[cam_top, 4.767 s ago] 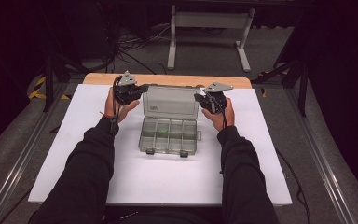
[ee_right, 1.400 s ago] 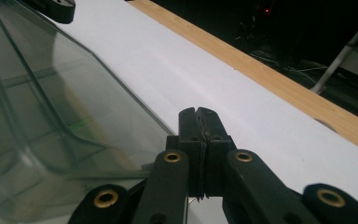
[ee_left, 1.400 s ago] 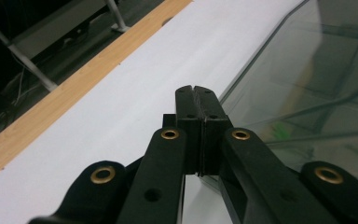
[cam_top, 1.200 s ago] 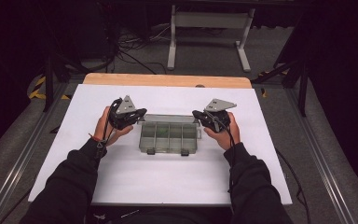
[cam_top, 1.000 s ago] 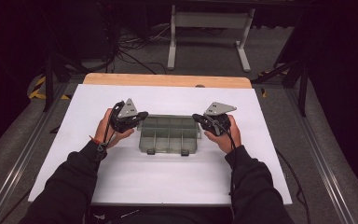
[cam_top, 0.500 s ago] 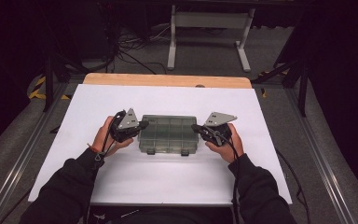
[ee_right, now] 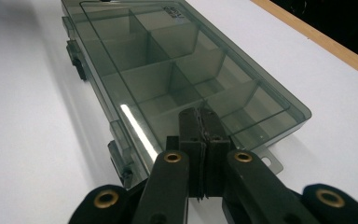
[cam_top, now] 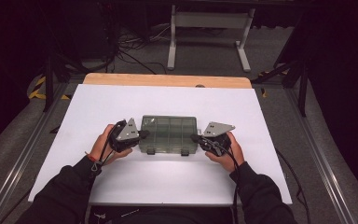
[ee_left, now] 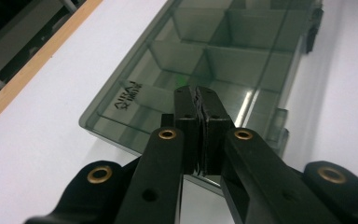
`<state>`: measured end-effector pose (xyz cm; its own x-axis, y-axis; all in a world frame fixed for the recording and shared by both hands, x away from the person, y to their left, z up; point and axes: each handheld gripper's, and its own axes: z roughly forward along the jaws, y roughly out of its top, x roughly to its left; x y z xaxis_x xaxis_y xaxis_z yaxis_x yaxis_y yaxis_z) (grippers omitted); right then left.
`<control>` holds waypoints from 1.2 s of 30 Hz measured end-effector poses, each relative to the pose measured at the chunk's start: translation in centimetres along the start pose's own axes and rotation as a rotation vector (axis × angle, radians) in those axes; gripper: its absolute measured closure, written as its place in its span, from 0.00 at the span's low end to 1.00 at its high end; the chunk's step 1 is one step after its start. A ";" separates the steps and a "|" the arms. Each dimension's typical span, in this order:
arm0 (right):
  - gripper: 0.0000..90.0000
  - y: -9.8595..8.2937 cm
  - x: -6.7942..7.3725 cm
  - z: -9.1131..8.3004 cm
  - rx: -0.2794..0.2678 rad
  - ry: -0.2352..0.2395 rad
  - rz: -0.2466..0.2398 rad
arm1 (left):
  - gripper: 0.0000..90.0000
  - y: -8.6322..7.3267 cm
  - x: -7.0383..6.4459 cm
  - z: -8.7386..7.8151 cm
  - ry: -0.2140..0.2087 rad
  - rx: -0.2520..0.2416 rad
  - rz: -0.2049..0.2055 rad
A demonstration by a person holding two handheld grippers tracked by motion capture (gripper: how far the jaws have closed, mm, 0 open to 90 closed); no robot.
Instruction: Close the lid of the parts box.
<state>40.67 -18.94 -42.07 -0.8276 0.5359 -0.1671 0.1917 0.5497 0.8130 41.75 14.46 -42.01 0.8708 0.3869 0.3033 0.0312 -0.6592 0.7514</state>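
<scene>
High view shows the smoky grey compartment box (cam_top: 169, 134) lying flat near the middle of the white counter (cam_top: 98, 107), lid down, with your two claws at its short ends. Start on the left: your left claw (cam_top: 142, 134) has its jaws pinched together with nothing between them, tips resting over the left end of the lid. In the left gripper view the same claw (ee_left: 200, 99) sits above the compartment nearest the embossed lettering. Press straight down there, not sideways, or the box will skate on the smooth board. I think the lid is seated all round, though the dark plastic makes the seam hard to read.

Move across to the two latches (cam_top: 185, 152) on the near long edge; they look unclipped, standing out from the wall, so they are likely your next job. Your right claw (cam_top: 195, 138) is likewise closed and empty, tips over the right end of the lid (ee_right: 200, 119). Keep both ends loaded evenly.

For room: bare counter lies wide to the left, right and in front of the box, and the wooden strip (cam_top: 168, 80) at the far edge is well apart, so you can slide either hand round to the near side freely.
</scene>
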 end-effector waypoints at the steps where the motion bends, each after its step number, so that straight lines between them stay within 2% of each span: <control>1: 1.00 -0.1 0.2 0.0 0.004 -0.002 0.000 | 0.98 0.0 -0.1 -0.1 -0.003 0.000 0.004; 3: 1.00 -0.2 0.4 -0.1 -0.002 0.006 0.004 | 0.98 -0.2 -0.4 -0.2 -0.004 0.009 0.003; 8: 1.00 -0.3 0.7 -0.2 -0.008 -0.008 0.003 | 0.98 -0.5 -0.7 0.0 -0.011 0.006 0.003; 16: 1.00 -0.5 1.0 -0.2 -0.019 -0.031 0.004 | 0.98 -0.9 -0.7 -0.1 -0.023 -0.009 -0.028; 19: 1.00 -0.4 1.2 -0.2 -0.017 -0.041 -0.007 | 0.98 -1.0 -0.6 -0.2 -0.027 -0.013 -0.042; 23: 1.00 -0.3 1.9 -0.3 -0.005 -0.077 -0.058 | 0.97 -1.2 -0.6 -0.2 -0.026 -0.020 -0.059; 27: 1.00 -0.2 2.4 -0.4 -0.012 -0.056 -0.057 | 0.98 -1.3 -0.6 -0.2 -0.035 -0.031 -0.086; 31: 1.00 0.0 2.8 -0.3 -0.014 -0.047 -0.055 | 0.99 -1.3 -0.7 -0.1 -0.033 -0.030 -0.085; 32: 1.00 0.1 3.0 -0.2 -0.020 -0.027 -0.045 | 0.99 -1.3 -0.8 -0.1 -0.034 -0.034 -0.089; 36: 1.00 0.4 3.1 0.1 -0.011 -0.034 -0.060 | 0.99 -1.2 -0.9 0.2 -0.029 -0.044 -0.094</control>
<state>38.24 -16.95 -42.31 -0.8188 0.5239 -0.2346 0.1362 0.5743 0.8073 41.02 14.80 -43.26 0.8789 0.4264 0.2137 0.0924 -0.5917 0.8009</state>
